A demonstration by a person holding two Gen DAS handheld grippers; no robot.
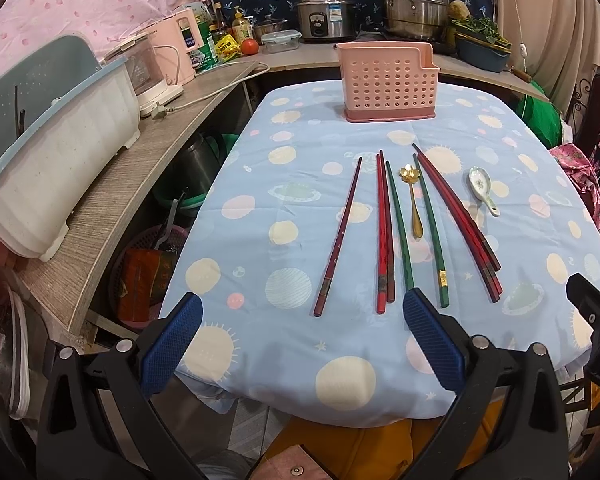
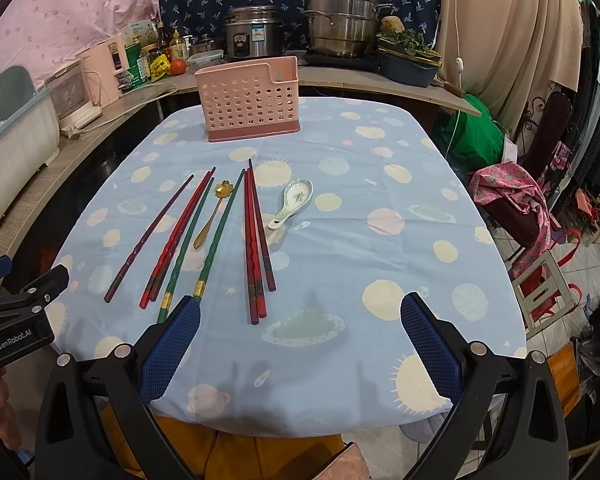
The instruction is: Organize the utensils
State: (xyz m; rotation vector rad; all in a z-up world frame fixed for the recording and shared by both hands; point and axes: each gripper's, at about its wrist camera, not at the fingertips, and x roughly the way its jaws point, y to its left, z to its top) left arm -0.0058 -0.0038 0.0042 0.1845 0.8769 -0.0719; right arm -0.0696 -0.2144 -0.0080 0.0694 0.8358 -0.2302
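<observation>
Left wrist view: left gripper point(image 1: 302, 312) with jaws wide apart, empty, over the near table edge; chopsticks point(image 1: 384, 232), gold spoon point(image 1: 412, 200) and ceramic spoon point(image 1: 482, 188) flat on the tablecloth point(image 1: 292, 160), well short of the pink utensil holder point(image 1: 386, 82). Right wrist view: right gripper point(image 2: 300, 316) likewise gaping, empty; same utensils nearer than the holder, slightly left
</observation>
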